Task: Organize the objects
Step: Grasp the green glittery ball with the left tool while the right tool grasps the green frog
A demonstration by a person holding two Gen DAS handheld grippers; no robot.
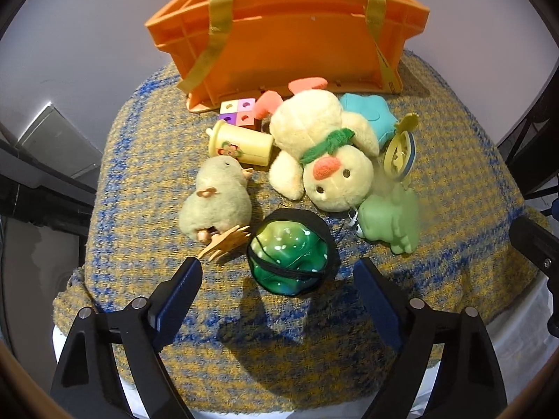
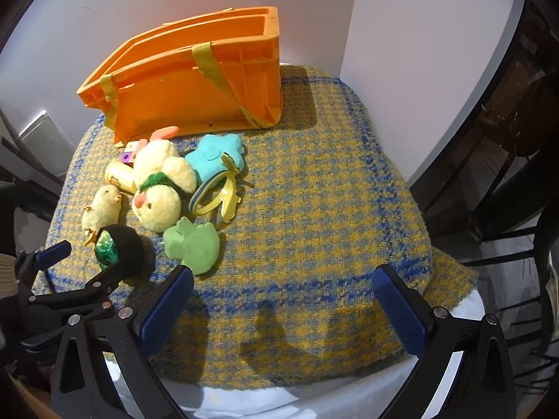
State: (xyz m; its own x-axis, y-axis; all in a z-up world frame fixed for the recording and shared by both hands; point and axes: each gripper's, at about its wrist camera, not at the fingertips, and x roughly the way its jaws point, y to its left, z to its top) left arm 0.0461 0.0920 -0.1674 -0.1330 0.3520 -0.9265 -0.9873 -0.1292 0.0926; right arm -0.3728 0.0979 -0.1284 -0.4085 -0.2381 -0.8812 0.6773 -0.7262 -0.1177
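Observation:
An orange crate (image 1: 286, 45) with yellow straps stands at the back of the table, also in the right wrist view (image 2: 195, 87). In front lie toys: a green ball in a black pouch (image 1: 291, 256), a small chick (image 1: 216, 202), a large plush duck (image 1: 325, 153), a green frog (image 1: 394, 220), a yellow cup (image 1: 244, 145), a teal star (image 1: 370, 115). My left gripper (image 1: 279, 279) is open, its fingers either side of the green ball, just short of it. It shows in the right wrist view (image 2: 87, 258). My right gripper (image 2: 283, 289) is open and empty over bare cloth, right of the frog (image 2: 192, 244).
A yellow-blue woven cloth (image 2: 314, 192) covers the round table. Coloured cubes (image 1: 237, 111) and yellow rings (image 1: 398, 153) lie among the toys. White walls stand behind. A dark chair (image 2: 517, 174) is at the right and grey equipment (image 1: 52, 153) at the left.

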